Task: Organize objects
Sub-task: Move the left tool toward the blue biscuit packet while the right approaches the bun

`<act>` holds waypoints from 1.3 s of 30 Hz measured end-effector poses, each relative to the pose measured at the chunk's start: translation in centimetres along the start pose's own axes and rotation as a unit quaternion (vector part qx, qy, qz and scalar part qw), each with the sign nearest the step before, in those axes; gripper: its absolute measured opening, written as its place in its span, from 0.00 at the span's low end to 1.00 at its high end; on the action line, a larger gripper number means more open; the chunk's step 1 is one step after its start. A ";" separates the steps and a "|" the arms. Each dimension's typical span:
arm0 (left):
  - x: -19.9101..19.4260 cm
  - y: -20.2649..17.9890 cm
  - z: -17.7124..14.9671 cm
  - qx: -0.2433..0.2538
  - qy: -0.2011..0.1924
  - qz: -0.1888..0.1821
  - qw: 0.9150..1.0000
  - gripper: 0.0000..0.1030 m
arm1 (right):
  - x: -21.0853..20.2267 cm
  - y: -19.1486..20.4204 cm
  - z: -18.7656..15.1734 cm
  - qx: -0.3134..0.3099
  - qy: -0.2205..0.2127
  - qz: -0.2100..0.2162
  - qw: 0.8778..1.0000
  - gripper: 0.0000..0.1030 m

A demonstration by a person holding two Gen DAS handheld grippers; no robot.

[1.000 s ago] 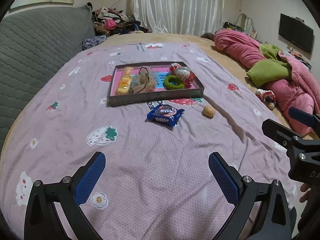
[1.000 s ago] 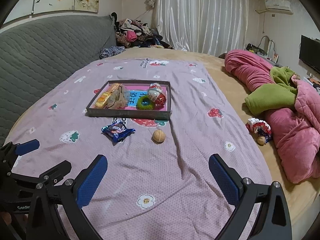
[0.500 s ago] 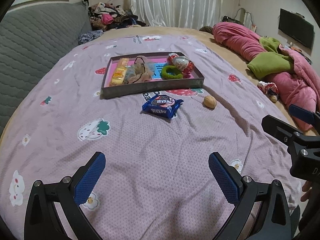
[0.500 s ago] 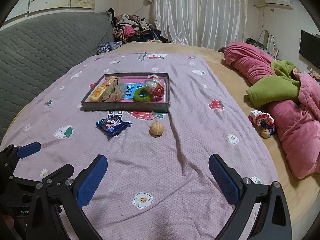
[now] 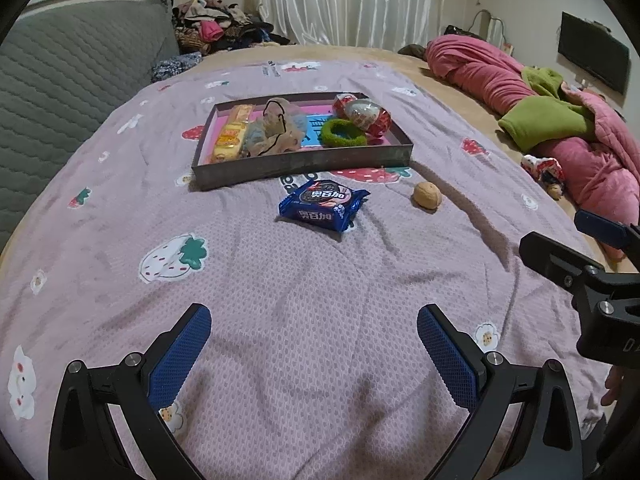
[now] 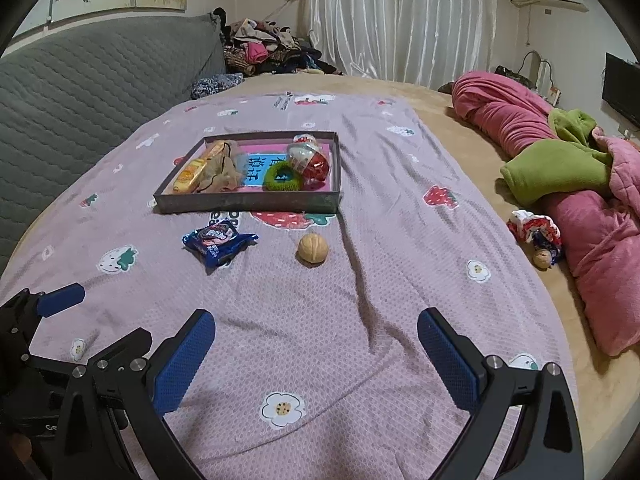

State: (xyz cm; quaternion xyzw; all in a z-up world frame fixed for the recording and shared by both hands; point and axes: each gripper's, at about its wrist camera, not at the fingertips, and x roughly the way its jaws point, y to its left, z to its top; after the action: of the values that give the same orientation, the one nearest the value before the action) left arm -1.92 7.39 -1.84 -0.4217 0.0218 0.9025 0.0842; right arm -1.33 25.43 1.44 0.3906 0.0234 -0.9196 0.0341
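Note:
A shallow dark tray (image 5: 304,165) (image 6: 248,202) lies on the purple bedspread, holding a yellow snack bar (image 5: 231,132), a crumpled beige bag (image 5: 276,128), a green hair tie (image 5: 342,133) and a red-foil egg toy (image 5: 366,114). In front of the tray lie a blue cookie packet (image 5: 323,204) (image 6: 218,242) and a walnut (image 5: 427,196) (image 6: 313,250). My left gripper (image 5: 314,354) hovers open over the bedspread, short of the packet, holding nothing. My right gripper (image 6: 316,358) is open and empty too, short of the walnut.
A rolled pink and green blanket (image 6: 560,168) lies along the right side of the bed. A small wrapped snack and a nut (image 6: 538,236) sit beside it. A grey quilted headboard (image 6: 80,92) runs along the left, with a clothes pile (image 6: 260,46) behind.
Both grippers have moved forward toward the tray; the packet and walnut appear larger and closer. Both stay open, and nothing on the bed has shifted.

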 end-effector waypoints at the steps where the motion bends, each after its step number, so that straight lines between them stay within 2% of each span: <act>1: 0.2 0.0 0.0 0.000 0.002 0.000 1.000 1.00 | 0.2 0.0 0.0 0.000 0.002 0.000 1.000 0.99; 18: 3.9 0.1 1.3 0.001 0.016 -0.001 1.000 1.00 | 4.0 -0.7 0.5 0.005 0.023 -0.001 1.000 0.99; 39: 8.9 0.6 4.7 0.006 0.024 0.001 1.000 1.00 | 8.9 -1.0 2.9 0.002 0.041 -0.004 0.999 0.99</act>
State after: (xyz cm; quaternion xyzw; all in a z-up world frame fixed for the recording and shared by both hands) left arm -11.22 8.48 -5.61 -0.4431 0.0300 0.8919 0.0851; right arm -9.67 25.82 -2.89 0.4276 0.0250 -0.9032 0.0286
